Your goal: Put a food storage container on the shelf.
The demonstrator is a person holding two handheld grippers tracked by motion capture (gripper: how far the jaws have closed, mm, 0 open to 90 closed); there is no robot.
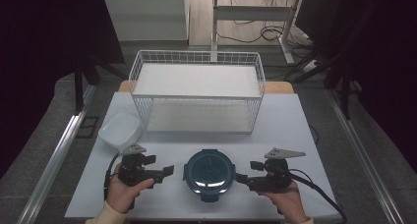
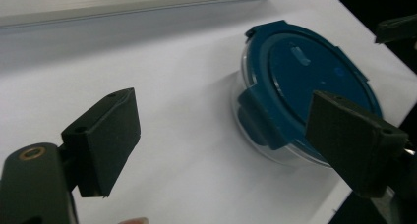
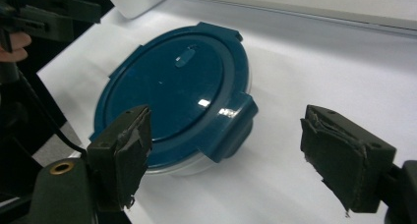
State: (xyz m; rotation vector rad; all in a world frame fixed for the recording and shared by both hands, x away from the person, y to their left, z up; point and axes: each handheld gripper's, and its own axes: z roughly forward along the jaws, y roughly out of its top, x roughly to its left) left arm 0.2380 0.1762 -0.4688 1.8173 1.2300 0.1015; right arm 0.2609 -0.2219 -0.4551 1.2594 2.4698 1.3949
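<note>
White and smooth, the surface point(image 1: 295, 130) holds a round box point(image 1: 208, 171) near the person's edge, right in the middle between the two hands. It is a clear bowl, glass or plastic, with a shiny dark blue lid point(image 3: 179, 86) clipped on by flaps at its sides. The left gripper point(image 1: 169, 170) sits just to the left of the box and the right gripper point(image 1: 240, 176) just to the right, both pointing in at it. Each is about as near as the other. Both pairs of fingers are spread wide and hold nothing. In the right gripper view one blue flap point(image 3: 231, 128) faces the gap between the black, rough finger pads point(image 3: 346, 155). I think the next move is to slide in sideways onto a flap. Farther back stands a white wire basket point(image 1: 196, 94), with a small white tub point(image 1: 120, 129) to its left.
</note>
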